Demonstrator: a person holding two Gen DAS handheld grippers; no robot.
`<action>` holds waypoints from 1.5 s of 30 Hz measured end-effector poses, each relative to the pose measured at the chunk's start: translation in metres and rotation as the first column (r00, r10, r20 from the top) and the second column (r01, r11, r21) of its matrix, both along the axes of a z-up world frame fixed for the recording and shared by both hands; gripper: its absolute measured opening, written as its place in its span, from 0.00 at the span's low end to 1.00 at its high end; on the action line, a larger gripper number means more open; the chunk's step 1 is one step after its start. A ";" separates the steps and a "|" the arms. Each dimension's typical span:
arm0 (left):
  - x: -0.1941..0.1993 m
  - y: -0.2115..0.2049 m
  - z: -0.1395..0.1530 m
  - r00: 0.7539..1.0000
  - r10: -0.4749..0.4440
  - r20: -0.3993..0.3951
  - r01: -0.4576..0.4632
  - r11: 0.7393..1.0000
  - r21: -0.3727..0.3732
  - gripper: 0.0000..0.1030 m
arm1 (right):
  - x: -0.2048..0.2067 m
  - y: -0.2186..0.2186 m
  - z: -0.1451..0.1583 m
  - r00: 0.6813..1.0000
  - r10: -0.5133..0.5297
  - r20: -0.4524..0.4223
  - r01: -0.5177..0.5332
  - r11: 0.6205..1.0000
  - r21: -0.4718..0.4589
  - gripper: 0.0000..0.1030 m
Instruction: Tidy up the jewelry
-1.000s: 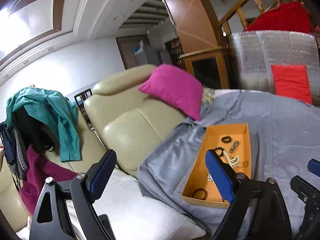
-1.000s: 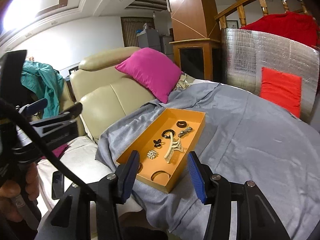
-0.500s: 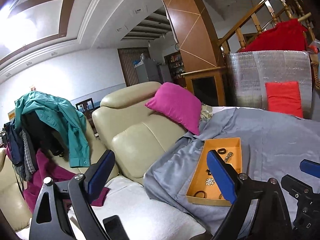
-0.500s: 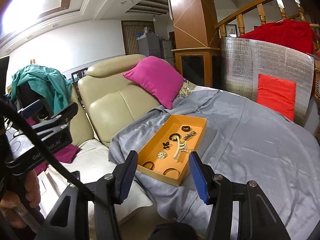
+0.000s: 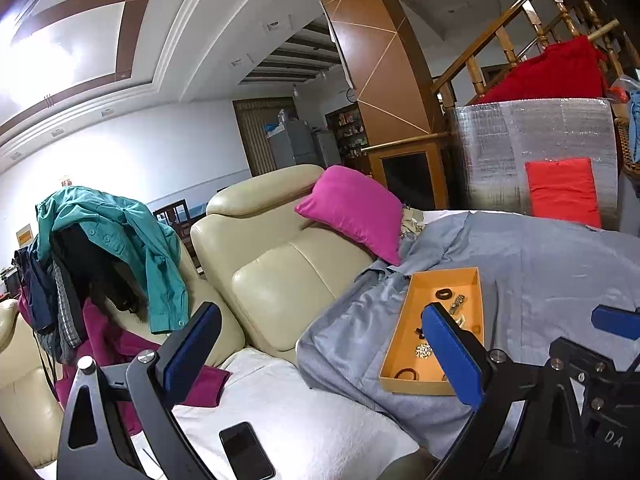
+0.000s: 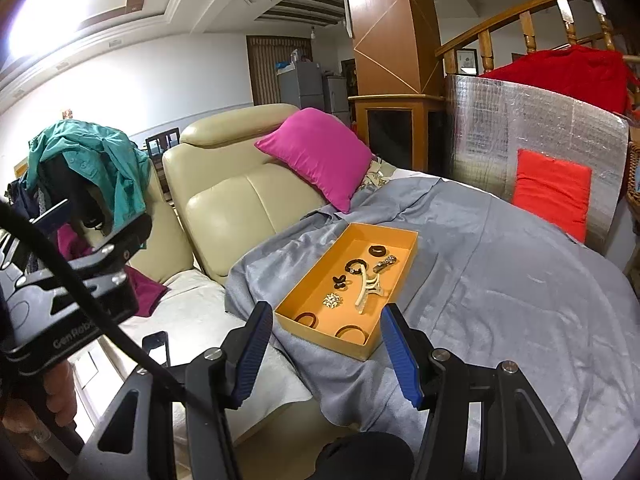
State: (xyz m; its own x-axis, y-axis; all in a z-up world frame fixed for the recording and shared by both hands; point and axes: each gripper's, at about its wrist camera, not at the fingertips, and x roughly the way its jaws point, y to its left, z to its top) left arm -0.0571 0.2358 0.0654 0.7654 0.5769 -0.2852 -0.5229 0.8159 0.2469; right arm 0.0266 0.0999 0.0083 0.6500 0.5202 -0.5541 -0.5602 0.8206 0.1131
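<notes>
An orange tray (image 6: 320, 280) lies on a grey cloth (image 6: 500, 280) and holds several pieces of jewelry: a cream hair claw (image 6: 367, 285), dark rings and bands (image 6: 376, 250), a sparkly brooch (image 6: 333, 300) and a small metal clip (image 6: 385, 263). The tray also shows in the left wrist view (image 5: 404, 320). My right gripper (image 6: 326, 356) is open and empty, short of the tray's near edge. My left gripper (image 5: 320, 356) is open and empty, left of the tray above the sofa seat.
A cream leather sofa (image 5: 280, 256) with a pink cushion (image 5: 354, 210) stands behind. A black phone (image 5: 246, 454) lies on the white seat cover (image 5: 312, 412). Clothes (image 5: 112, 240) hang at the left. A silver foil panel (image 6: 540, 148) with a red pad stands at the back right.
Both grippers have drawn back and away from the tray, which now looks smaller and farther. The phone has come into view. Both stay open.
</notes>
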 end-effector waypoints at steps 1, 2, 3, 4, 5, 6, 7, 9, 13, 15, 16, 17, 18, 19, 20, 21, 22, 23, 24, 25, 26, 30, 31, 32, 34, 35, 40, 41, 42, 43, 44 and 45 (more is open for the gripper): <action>0.000 0.000 -0.001 1.000 -0.001 -0.002 0.001 1.000 0.000 0.97 | 0.000 0.000 0.000 1.000 -0.002 -0.002 0.002 1.000 0.001 0.59; -0.001 0.000 -0.001 1.000 0.001 -0.005 -0.001 1.000 0.000 0.97 | 0.000 0.000 0.000 1.000 -0.003 -0.005 0.003 1.000 0.001 0.59; -0.002 0.000 -0.002 1.000 0.002 -0.007 -0.002 1.000 -0.001 0.97 | 0.000 0.000 -0.001 1.000 -0.006 -0.007 0.006 1.000 0.000 0.59; -0.002 0.001 -0.003 1.000 0.000 -0.010 0.000 1.000 -0.002 0.97 | 0.001 0.000 -0.002 1.000 -0.010 -0.009 0.010 1.000 -0.002 0.59; -0.002 0.001 -0.003 1.000 -0.002 -0.012 0.002 1.000 -0.005 0.97 | 0.001 0.001 -0.003 1.000 -0.016 -0.009 0.016 1.000 -0.006 0.59; -0.003 0.001 -0.004 1.000 -0.003 -0.013 0.003 1.000 -0.008 0.97 | 0.000 0.001 -0.003 1.000 -0.018 -0.008 0.018 1.000 -0.009 0.59; -0.004 0.002 -0.005 1.000 -0.005 -0.016 0.005 1.000 -0.009 0.97 | 0.000 0.001 -0.004 1.000 -0.018 -0.010 0.018 1.000 -0.011 0.59; -0.004 0.002 -0.007 1.000 -0.005 -0.022 0.005 1.000 -0.006 0.97 | 0.001 0.002 -0.007 1.000 -0.019 -0.017 0.019 1.000 -0.012 0.59; -0.004 0.003 -0.008 1.000 0.000 -0.026 0.000 1.000 -0.002 0.97 | 0.000 0.004 -0.007 1.000 -0.017 -0.020 0.017 1.000 -0.012 0.59; -0.005 0.004 -0.008 1.000 0.003 -0.025 -0.003 1.000 -0.008 0.97 | -0.001 0.004 -0.007 1.000 -0.017 -0.017 0.016 1.000 -0.013 0.59; -0.004 0.006 -0.008 1.000 0.003 -0.025 -0.004 1.000 -0.010 0.97 | -0.001 0.004 -0.007 1.000 -0.016 -0.019 0.016 1.000 -0.012 0.59; -0.004 0.007 -0.008 1.000 0.003 -0.024 -0.004 1.000 -0.011 0.97 | 0.000 0.004 -0.007 1.000 -0.016 -0.019 0.016 1.000 -0.011 0.59; -0.004 0.007 -0.008 1.000 0.005 -0.024 -0.005 1.000 -0.011 0.97 | -0.001 0.003 -0.007 1.000 -0.018 -0.020 0.017 1.000 -0.009 0.59; -0.004 0.007 -0.007 1.000 0.007 -0.025 -0.007 1.000 -0.010 0.97 | 0.000 0.003 -0.007 1.000 -0.018 -0.020 0.017 1.000 -0.008 0.59; -0.004 0.008 -0.008 1.000 0.009 -0.026 -0.009 1.000 -0.010 0.97 | 0.000 0.003 -0.007 1.000 -0.018 -0.021 0.017 1.000 -0.008 0.59; -0.004 0.008 -0.008 1.000 0.010 -0.025 -0.010 1.000 -0.010 0.97 | 0.000 0.003 -0.007 1.000 -0.019 -0.022 0.018 1.000 -0.009 0.59; -0.005 0.008 -0.008 1.000 0.010 -0.025 -0.011 1.000 -0.011 0.97 | 0.000 0.003 -0.008 1.000 -0.018 -0.023 0.018 1.000 -0.011 0.59; -0.005 0.008 -0.008 1.000 0.010 -0.026 -0.010 1.000 -0.010 0.97 | 0.000 0.004 -0.008 1.000 -0.018 -0.023 0.017 1.000 -0.012 0.59; -0.005 0.008 -0.008 1.000 0.010 -0.027 -0.011 1.000 -0.010 0.97 | 0.000 0.004 -0.008 1.000 -0.017 -0.024 0.017 1.000 -0.013 0.59; -0.004 0.009 -0.008 1.000 0.010 -0.028 -0.010 1.000 -0.010 0.97 | 0.000 0.004 -0.008 1.000 -0.018 -0.024 0.018 1.000 -0.013 0.59; -0.004 0.009 -0.009 1.000 0.010 -0.030 -0.010 1.000 -0.010 0.97 | 0.001 0.004 -0.008 1.000 -0.018 -0.025 0.018 1.000 -0.013 0.59; -0.003 0.010 -0.009 0.999 0.011 -0.033 -0.012 1.000 -0.010 0.97 | 0.001 0.004 -0.009 1.000 -0.019 -0.025 0.019 1.000 -0.013 0.59; -0.003 0.011 -0.010 0.999 0.010 -0.034 -0.010 1.000 -0.011 0.97 | 0.002 0.004 -0.009 0.999 -0.020 -0.027 0.020 1.000 -0.012 0.59; -0.003 0.012 -0.010 0.999 0.009 -0.035 -0.010 1.000 -0.011 0.97 | 0.002 0.004 -0.010 0.999 -0.021 -0.029 0.021 1.000 -0.011 0.59; -0.003 0.013 -0.011 0.999 0.011 -0.038 -0.011 1.000 -0.010 0.97 | 0.002 0.004 -0.011 0.999 -0.023 -0.032 0.023 1.000 -0.008 0.59; -0.002 0.013 -0.011 0.999 0.008 -0.040 -0.008 1.000 -0.011 0.97 | 0.003 0.004 -0.011 0.999 -0.023 -0.033 0.023 1.000 -0.009 0.59; -0.001 0.015 -0.012 0.999 0.006 -0.043 -0.006 1.000 -0.006 0.97 | 0.003 0.005 -0.011 0.999 -0.025 -0.032 0.025 1.000 -0.009 0.59; -0.001 0.015 -0.012 0.999 0.009 -0.043 -0.010 1.000 -0.006 0.97 | 0.003 0.006 -0.012 0.999 -0.025 -0.033 0.025 1.000 -0.010 0.59; -0.001 0.016 -0.012 0.999 0.011 -0.043 -0.011 1.000 -0.006 0.97 | 0.003 0.005 -0.011 0.999 -0.025 -0.033 0.025 1.000 -0.009 0.59; -0.001 0.016 -0.013 0.999 0.010 -0.043 -0.011 1.000 -0.007 0.97 | 0.003 0.006 -0.012 0.999 -0.025 -0.034 0.025 1.000 -0.010 0.59; -0.001 0.016 -0.013 0.999 0.010 -0.044 -0.010 1.000 -0.006 0.97 | 0.003 0.006 -0.013 0.999 -0.025 -0.034 0.025 1.000 -0.011 0.59; -0.001 0.017 -0.013 0.999 0.012 -0.045 -0.012 1.000 -0.004 0.97 | 0.003 0.006 -0.013 0.999 -0.024 -0.034 0.023 1.000 -0.012 0.59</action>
